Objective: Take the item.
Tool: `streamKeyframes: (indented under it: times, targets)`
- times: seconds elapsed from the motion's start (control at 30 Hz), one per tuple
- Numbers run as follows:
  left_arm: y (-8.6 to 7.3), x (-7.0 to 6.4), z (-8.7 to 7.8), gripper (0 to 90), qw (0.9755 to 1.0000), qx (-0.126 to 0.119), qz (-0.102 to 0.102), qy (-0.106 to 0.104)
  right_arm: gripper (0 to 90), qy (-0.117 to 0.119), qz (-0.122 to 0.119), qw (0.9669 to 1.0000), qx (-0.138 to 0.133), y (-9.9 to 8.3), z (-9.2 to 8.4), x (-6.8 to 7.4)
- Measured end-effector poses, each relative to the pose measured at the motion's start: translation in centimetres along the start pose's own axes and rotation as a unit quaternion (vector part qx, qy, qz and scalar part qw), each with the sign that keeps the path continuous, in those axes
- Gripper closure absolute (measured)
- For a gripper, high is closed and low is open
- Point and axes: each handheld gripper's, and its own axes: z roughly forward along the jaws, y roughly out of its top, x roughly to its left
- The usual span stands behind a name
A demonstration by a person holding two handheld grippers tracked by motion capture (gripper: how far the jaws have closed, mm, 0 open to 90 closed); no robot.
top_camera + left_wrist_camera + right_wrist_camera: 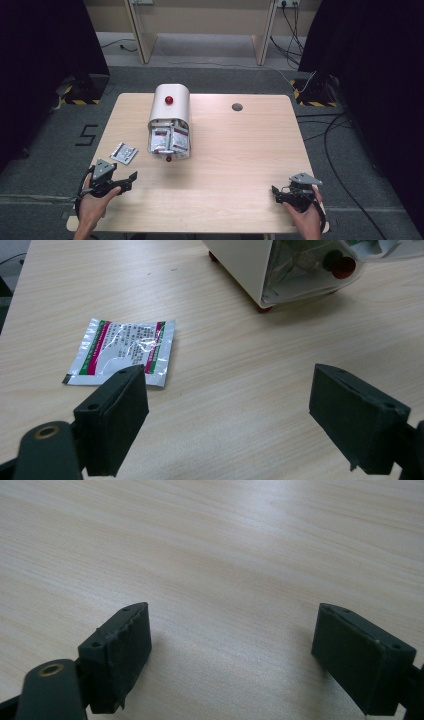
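A white rounded box with a red knob lies on the table, its open end facing me and holding several sachets. One foil sachet with green and pink stripes lies flat to the left of the box; it is also in the left gripper view, just beyond the left jaw. My left gripper is open over the table's near left, a little short of that sachet, nothing between its jaws. My right gripper is open at the near right over bare wood.
The wooden table has a round cable hole at the back right. The box's corner and red foot stand ahead of the left gripper. Cables lie on the floor to the right.
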Motion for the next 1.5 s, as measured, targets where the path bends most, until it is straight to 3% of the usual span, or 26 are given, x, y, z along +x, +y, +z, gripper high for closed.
streamKeyframes:
  times: [0.4, 0.77, 0.97, 1.3, 1.5]
  targets:
    - [-1.7, 0.5, -1.2, 15.5, 0.9998, -0.011, -0.002, 0.015, 16.6, 0.0, 0.003, 1.0, 0.001, 0.0, 0.0, 0.0]
    - [-2.6, -0.2, -1.7, 15.6, 0.9999, -0.011, 0.008, 0.006, 16.6, 0.0, 0.003, 1.0, 0.001, 0.0, 0.0, 0.0]
    - [-3.2, -0.7, -1.8, 15.6, 0.9998, 0.005, 0.019, -0.008, 16.6, 0.0, 0.003, 1.0, 0.001, 0.0, 0.0, 0.0]
    - [-4.0, -1.6, -2.2, 15.5, 0.9984, 0.025, 0.051, -0.007, 16.6, 0.0, 0.003, 1.0, 0.001, 0.0, 0.0, 0.0]
    - [-4.6, -2.1, -2.7, 15.1, 0.9981, 0.026, 0.053, -0.019, 16.6, 0.0, 0.003, 1.0, 0.001, 0.0, 0.0, 0.0]
